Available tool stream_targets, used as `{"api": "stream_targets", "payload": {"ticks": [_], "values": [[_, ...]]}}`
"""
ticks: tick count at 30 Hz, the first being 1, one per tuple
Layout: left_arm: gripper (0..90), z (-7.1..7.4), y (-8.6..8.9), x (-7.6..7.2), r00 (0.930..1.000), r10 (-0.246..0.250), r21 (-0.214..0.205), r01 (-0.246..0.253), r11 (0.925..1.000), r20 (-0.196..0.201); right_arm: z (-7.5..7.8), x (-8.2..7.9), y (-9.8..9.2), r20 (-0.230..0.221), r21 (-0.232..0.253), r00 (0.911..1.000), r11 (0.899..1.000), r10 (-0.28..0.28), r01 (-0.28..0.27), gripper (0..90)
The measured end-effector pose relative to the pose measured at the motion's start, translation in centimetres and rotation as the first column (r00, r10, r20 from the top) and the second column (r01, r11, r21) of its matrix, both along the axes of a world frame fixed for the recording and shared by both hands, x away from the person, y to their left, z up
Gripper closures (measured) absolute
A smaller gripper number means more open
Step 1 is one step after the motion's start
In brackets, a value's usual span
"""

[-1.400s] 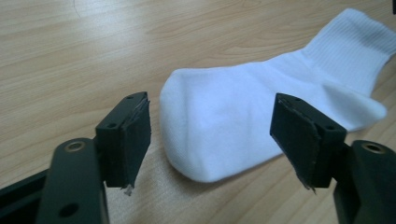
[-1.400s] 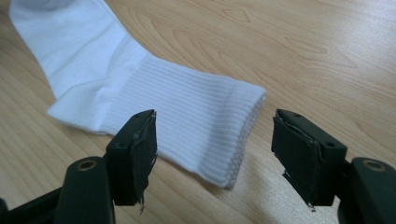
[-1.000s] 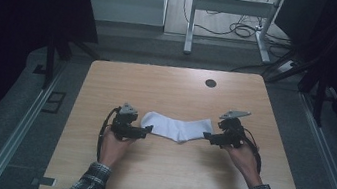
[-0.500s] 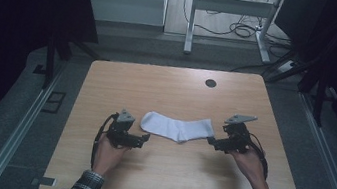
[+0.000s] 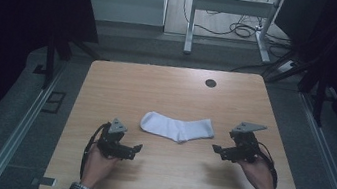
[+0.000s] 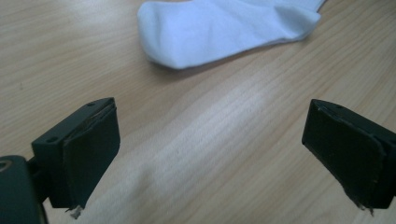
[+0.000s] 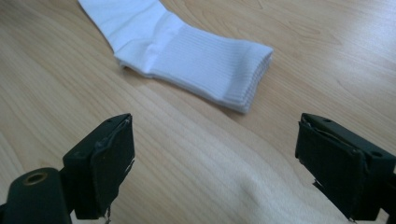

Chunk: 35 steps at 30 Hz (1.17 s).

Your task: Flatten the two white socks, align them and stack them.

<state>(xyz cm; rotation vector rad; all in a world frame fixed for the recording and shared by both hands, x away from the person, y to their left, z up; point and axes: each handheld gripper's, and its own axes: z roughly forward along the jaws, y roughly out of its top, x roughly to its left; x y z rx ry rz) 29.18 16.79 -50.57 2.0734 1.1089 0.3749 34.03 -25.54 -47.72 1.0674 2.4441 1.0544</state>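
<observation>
A white sock (image 5: 177, 128) lies flat on the wooden table (image 5: 168, 84), about midway between the left and right edges and somewhat nearer the front edge than the back. Its rounded toe end points toward the left edge and its ribbed cuff toward the right, with a slight bend at the heel in between. Nothing is touching it.

The left gripper (image 5: 138, 147) sits near the front-left part of the table, held in the person's left hand (image 5: 98, 165), off the sock's toe end and a little closer to the front edge. Its jaws stand wide and have just been opening — only bare wood lies between them, and in the left gripper view (image 6: 210, 154) the toe of the sock (image 6: 224, 28) lies well beyond the pads.

The right gripper (image 5: 215, 149) is toward the right edge, held in the right hand (image 5: 258, 173), just off the cuff end of the sock. Its jaws also stand wide and have just been opening, with nothing between them — the right gripper view (image 7: 215, 158) shows the ribbed cuff (image 7: 219, 70) lying ahead on the wood, clear of both pads.

A small dark round hole (image 5: 210, 83) sits near the table's back edge, right of centre.
</observation>
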Motion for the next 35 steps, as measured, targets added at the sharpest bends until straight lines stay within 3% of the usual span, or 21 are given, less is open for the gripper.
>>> {"api": "stream_targets", "payload": {"ticks": [8, 14, 27, 29, 35], "values": [[3.3, -0.5, 0.7, -1.6, 1.0000, 0.001, -0.003, -0.001, 1.0000, -0.007, -0.8, -1.4, -1.1, 0.000, -0.007, 1.0000, 1.000, 0.002, -0.002, 10.5], [0.9, -1.5, 0.7, -2.5, 0.9998, -0.005, 0.022, 0.006, 0.9997, -0.017, -1.7, -2.1, -1.6, -0.009, -0.018, 0.9999, 1.000, 0.004, -0.004, 10.4], [0.0, -3.7, 0.2, -3.3, 0.9972, -0.027, 0.066, 0.032, 0.9973, -0.069, -4.8, -2.6, -1.5, -0.047, -0.078, 0.9985, 0.996, 0.030, -0.033, 10.0], [0.0, -4.0, 0.0, -3.4, 0.9984, -0.024, 0.093, 0.029, 0.9952, -0.051, -5.3, -2.6, -1.4, -0.051, -0.083, 0.9981, 0.996, 0.034, -0.038, 10.1], [0.0, -4.0, 0.0, -3.4, 0.9986, -0.021, 0.097, 0.026, 0.9949, -0.049, -6.0, -2.7, -1.5, -0.028, -0.077, 0.9987, 0.996, 0.043, -0.045, 7.1]]}}
